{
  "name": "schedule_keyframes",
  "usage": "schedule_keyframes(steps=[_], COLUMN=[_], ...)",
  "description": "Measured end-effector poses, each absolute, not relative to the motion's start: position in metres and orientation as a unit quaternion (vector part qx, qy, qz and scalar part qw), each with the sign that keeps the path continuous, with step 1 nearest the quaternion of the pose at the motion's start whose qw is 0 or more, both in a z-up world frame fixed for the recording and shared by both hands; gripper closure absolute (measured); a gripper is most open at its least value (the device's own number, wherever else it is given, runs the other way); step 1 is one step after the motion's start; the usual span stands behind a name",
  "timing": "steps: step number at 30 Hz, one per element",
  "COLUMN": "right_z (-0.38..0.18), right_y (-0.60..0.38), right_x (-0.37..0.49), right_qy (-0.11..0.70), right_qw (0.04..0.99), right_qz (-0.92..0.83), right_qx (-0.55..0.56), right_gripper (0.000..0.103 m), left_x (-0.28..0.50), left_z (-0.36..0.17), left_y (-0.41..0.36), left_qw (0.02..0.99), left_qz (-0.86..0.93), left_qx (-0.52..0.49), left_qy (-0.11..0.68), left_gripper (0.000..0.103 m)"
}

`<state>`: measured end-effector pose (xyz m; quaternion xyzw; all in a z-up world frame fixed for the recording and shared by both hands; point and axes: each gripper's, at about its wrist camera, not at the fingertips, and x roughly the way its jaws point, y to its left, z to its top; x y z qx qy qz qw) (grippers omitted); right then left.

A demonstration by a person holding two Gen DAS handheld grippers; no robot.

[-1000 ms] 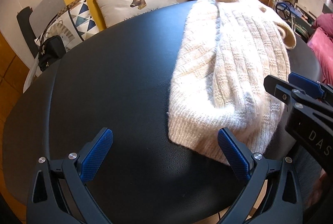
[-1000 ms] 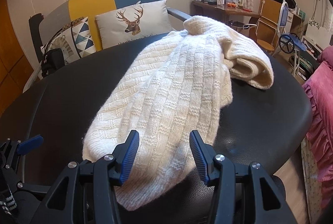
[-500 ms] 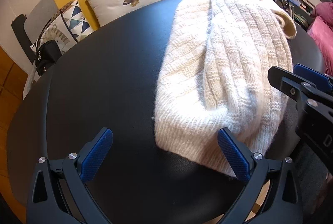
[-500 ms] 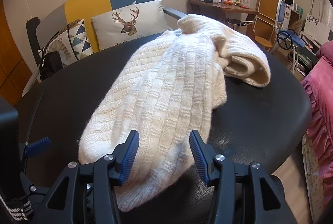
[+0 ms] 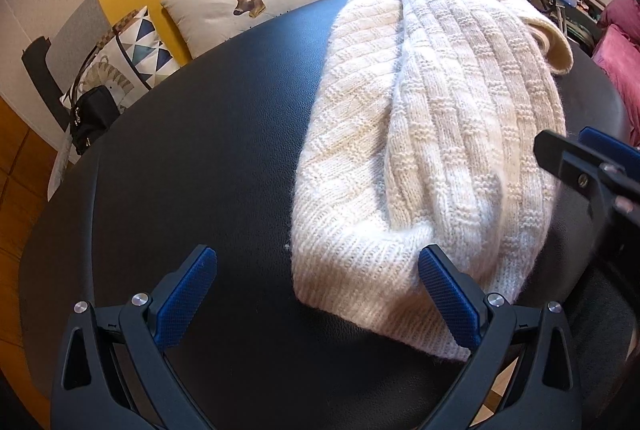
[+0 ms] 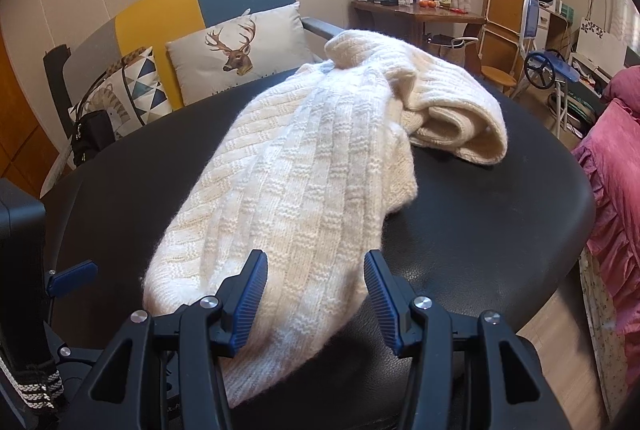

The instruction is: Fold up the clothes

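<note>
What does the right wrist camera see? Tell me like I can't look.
A fluffy cream knitted sweater lies bunched on a round black table. The open right gripper sits over its near end, and a deer cushion is behind.

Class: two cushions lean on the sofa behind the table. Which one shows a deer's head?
The white cushion on the right shows the antlered deer; the triangle-patterned cushion beside it shows none.

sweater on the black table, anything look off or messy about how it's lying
Yes. The cream sweater is bunched lengthwise into a rumpled heap, not flat. One part curls into a loose roll at the far right. Its near hem overhangs the table edge.
</note>
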<state>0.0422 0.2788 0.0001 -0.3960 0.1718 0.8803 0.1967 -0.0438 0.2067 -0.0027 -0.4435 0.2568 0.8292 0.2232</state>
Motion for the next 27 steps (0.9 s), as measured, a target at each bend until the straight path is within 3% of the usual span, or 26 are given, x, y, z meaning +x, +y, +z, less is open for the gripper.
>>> schedule_keyframes(steps=[27], right_z=[0.006], right_y=[0.340], right_x=[0.022], right_qy=[0.230], right_qw=[0.210], right_qz=[0.873], right_qx=[-0.376], right_gripper=[0.052], left_x=[-0.059], left_z=[-0.009], left_y=[0.211], left_qw=[0.231], left_qz=[0.814], left_qx=[-0.461], left_qy=[0.266], left_gripper=[0.001])
